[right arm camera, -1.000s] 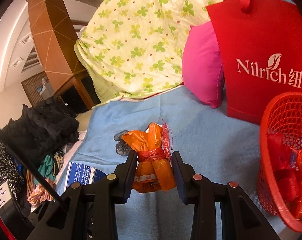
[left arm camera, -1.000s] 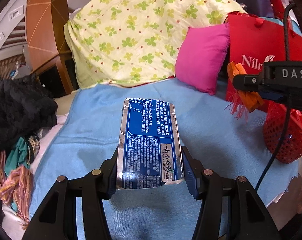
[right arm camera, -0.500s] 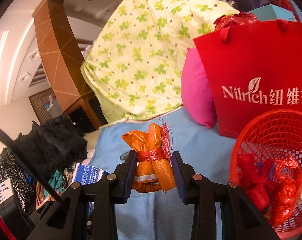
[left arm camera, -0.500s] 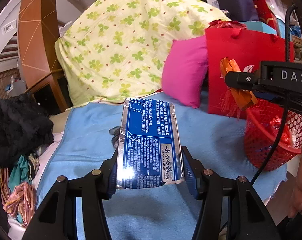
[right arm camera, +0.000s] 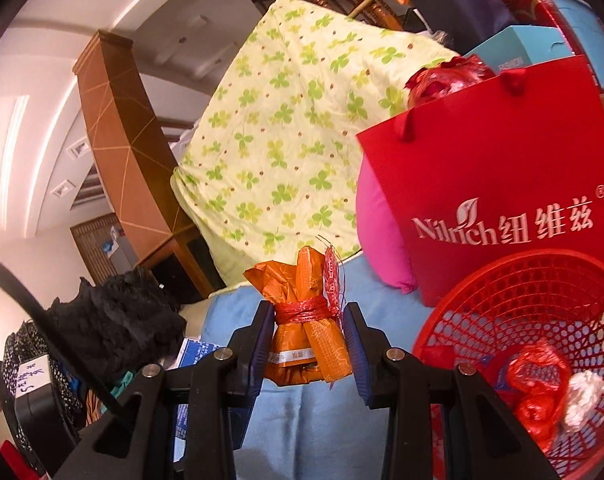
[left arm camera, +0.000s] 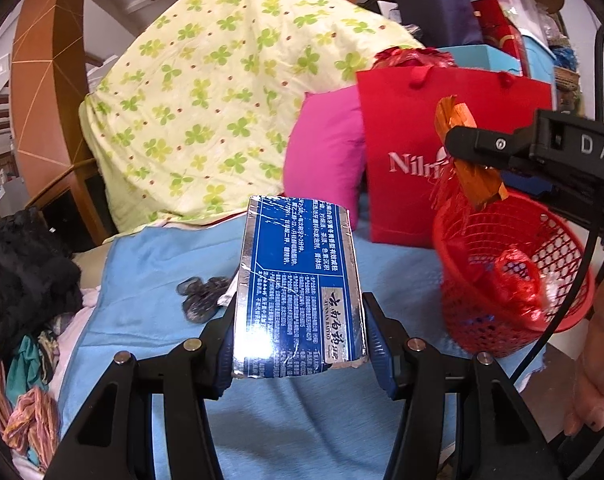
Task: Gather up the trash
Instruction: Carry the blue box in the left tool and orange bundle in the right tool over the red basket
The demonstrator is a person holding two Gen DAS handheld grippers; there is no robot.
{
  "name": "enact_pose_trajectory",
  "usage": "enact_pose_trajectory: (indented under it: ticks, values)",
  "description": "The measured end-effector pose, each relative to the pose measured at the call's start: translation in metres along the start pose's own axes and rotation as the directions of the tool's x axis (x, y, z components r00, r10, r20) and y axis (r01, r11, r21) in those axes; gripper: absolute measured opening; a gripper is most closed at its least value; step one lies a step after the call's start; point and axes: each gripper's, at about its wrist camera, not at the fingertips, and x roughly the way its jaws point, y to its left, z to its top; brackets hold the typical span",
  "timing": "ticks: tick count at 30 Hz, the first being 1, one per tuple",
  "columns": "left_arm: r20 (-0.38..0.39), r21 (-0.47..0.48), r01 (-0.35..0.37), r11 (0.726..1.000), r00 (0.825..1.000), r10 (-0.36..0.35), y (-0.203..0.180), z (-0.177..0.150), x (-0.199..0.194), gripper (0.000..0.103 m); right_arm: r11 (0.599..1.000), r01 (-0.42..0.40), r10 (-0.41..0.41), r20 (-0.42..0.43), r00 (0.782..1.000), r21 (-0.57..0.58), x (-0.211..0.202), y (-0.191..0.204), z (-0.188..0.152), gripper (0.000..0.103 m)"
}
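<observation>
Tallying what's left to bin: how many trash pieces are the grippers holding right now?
2: a blue flattened box clamped in the left gripper, an orange wrapper bundle in the right gripper.

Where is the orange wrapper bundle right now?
The orange wrapper bundle is clamped in the right tongs, held above the blue cloth, just left of the red basket.

We look from both wrist cameras low over the blue cloth toward the red gift bag (left arm camera: 441,152). Our left view sits farther back and left of it; our right view sits closer, facing it (right arm camera: 497,184). Both share the bag and the red mesh basket (left arm camera: 541,320) (right arm camera: 461,320).
</observation>
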Motion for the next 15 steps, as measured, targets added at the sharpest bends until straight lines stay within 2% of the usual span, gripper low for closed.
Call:
enact_pose_trajectory:
  ticks: [8, 15]
  values:
    - [0.024, 0.015, 0.096, 0.995, 0.995, -0.097, -0.024, 0.014, -0.005, 0.057, 0.999, 0.025, -0.027, 0.055, 0.998, 0.036, -0.022, -0.026, 0.009, 0.039]
    - [0.027, 0.025, 0.208, 0.978, 0.978, -0.208, -0.048, 0.025, -0.006, 0.057, 0.994, 0.064, -0.072, 0.085, 0.994, 0.086, -0.042, -0.058, 0.015, 0.039]
